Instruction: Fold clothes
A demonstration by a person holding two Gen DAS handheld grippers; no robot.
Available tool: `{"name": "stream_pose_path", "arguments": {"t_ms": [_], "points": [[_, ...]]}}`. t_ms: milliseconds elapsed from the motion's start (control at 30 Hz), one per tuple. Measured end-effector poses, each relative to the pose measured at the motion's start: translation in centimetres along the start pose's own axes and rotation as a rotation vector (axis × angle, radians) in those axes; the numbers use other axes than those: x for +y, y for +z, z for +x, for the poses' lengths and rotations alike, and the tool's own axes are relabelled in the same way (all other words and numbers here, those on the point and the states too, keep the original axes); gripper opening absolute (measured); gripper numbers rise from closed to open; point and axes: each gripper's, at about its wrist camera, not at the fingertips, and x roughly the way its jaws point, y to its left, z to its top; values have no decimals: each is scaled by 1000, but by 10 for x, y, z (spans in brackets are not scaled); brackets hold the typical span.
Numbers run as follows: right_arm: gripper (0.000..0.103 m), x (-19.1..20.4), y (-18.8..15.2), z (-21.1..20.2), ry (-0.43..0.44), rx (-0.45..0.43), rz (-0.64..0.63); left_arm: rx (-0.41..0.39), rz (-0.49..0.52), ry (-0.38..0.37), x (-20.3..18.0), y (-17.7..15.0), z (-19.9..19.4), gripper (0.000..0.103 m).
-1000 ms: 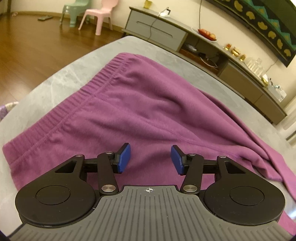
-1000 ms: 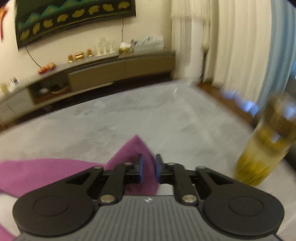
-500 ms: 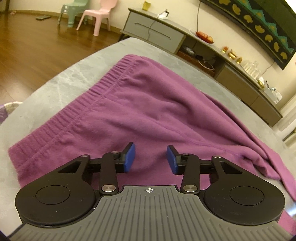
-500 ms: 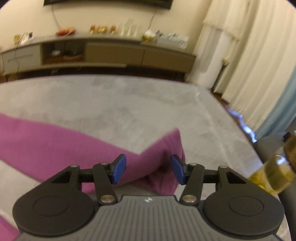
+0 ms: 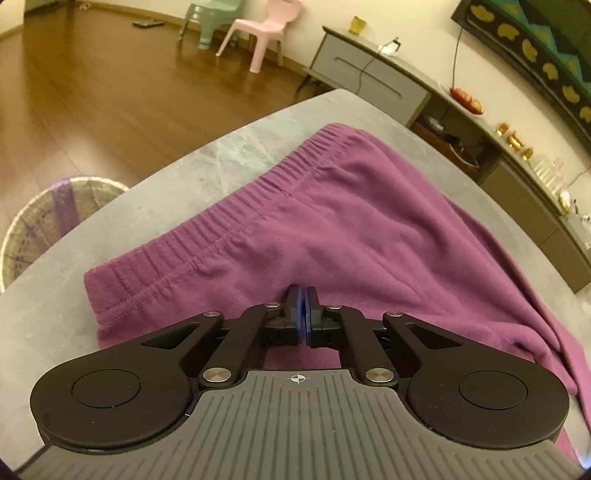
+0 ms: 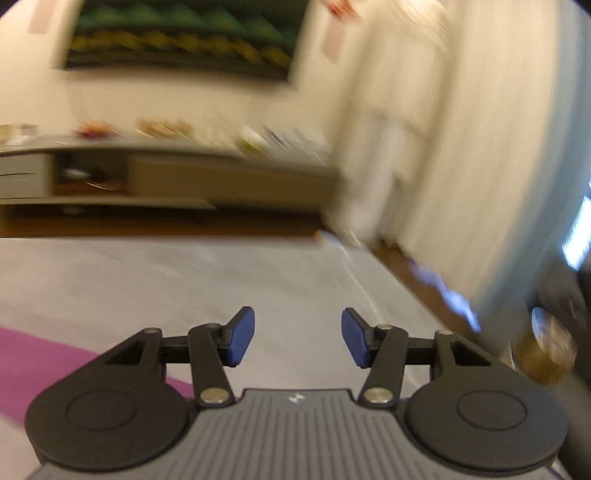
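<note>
Purple sweatpants (image 5: 332, 221) lie on the grey table (image 5: 207, 166), the ribbed waistband toward the left and the legs running off to the right. My left gripper (image 5: 303, 314) is shut with its blue pads pressed together low over the cloth near the waistband; whether cloth is pinched between them I cannot tell. In the blurred right wrist view my right gripper (image 6: 297, 338) is open and empty above the bare table (image 6: 258, 273). A strip of the purple sweatpants (image 6: 37, 354) shows at its lower left.
A woven basket (image 5: 48, 225) stands on the floor past the table's left edge. A glass of yellow liquid (image 6: 545, 354) stands at the table's right edge. A low TV cabinet (image 5: 498, 147) and two small plastic chairs (image 5: 258, 33) stand beyond the table.
My left gripper has closed from open and dropped nearer the waistband. My right gripper has let go of the trouser leg end, opened wide, and lifted away to the right.
</note>
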Motion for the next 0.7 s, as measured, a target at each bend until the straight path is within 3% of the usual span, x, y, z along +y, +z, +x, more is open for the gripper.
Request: {"name": "stream_pose_path", "arguments": {"t_ms": [67,100,133,200,300,400,467,533,567,600,700], "points": [[55,46,10,-30,119,-64,-101,-13,15,-7,-9,0,-4,38],[55,69,14,-45,179,-95,-151,-30,25,-12,-14,0,-8,41],[56,92,19,-60,238,-127,-202,-43,48,-33,-21,1,-11,42],[57,168,22,-64,405,-101,-358,-54,89,-77,-34,3,-13,44],[59,277,22,-51,585,-63,-522,3,110,-98,-42,3,4,45],[59,362,22,-20,652,-13,-607,28,133,-77,-40,4,21,43],[59,394,22,4,644,30,-640,24,166,-84,-39,4,22,41],[53,417,26,30,648,99,-658,30,176,-99,-34,5,21,41],[36,423,31,44,657,148,-660,30,182,-109,-31,5,21,40],[2,423,43,52,649,159,-632,31,190,-116,-29,5,21,40],[2,422,79,75,621,188,-545,31,194,-134,-24,5,20,40]]}}
